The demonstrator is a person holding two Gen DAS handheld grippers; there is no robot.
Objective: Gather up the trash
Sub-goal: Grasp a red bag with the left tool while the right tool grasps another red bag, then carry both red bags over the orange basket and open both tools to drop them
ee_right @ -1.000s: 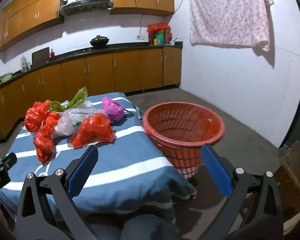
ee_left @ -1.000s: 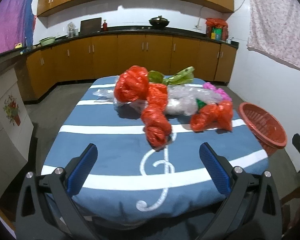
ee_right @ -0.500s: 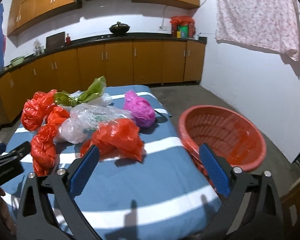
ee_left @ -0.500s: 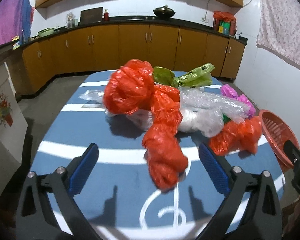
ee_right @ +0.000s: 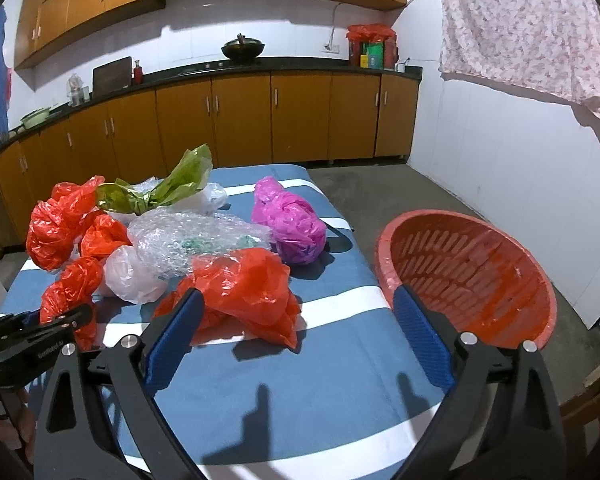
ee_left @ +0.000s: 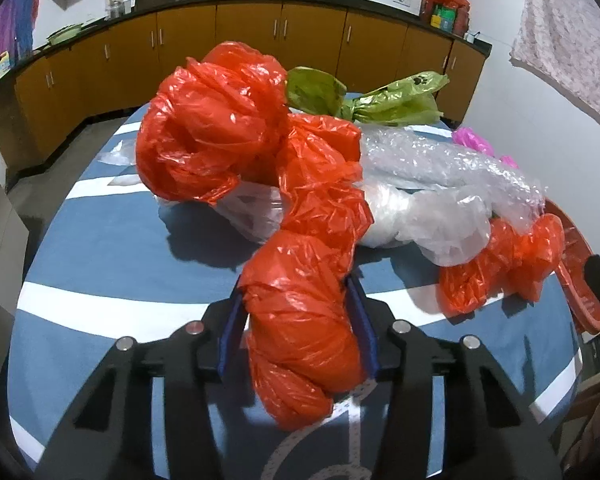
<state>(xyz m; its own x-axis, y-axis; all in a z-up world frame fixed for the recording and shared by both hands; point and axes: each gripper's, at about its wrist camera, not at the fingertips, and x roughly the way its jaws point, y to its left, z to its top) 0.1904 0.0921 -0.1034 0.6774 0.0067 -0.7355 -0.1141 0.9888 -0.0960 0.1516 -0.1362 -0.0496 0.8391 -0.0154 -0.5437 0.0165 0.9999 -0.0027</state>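
My left gripper point(ee_left: 296, 312) is shut on the near end of a long twisted red plastic bag point(ee_left: 300, 320) that lies on the blue striped table point(ee_left: 100, 264); it also shows at the left in the right wrist view point(ee_right: 70, 296). Behind it lie a big red bag point(ee_left: 212, 128), a green bag point(ee_left: 380, 100), bubble wrap point(ee_left: 440, 164) and a small red bag point(ee_left: 500, 264). My right gripper point(ee_right: 296, 320) is open and empty, just in front of that small red bag point(ee_right: 244, 284). A pink bag point(ee_right: 288, 224) lies beyond it. The red basket point(ee_right: 468, 272) stands to its right.
The table's right edge runs beside the basket, with bare concrete floor point(ee_right: 380, 188) beyond. Wooden kitchen cabinets point(ee_right: 240, 120) line the back wall. A floral cloth point(ee_right: 520, 28) hangs on the right wall.
My left gripper moved forward and closed on the near end of the long red bag. My right gripper moved forward and left toward the small red bag, still open.
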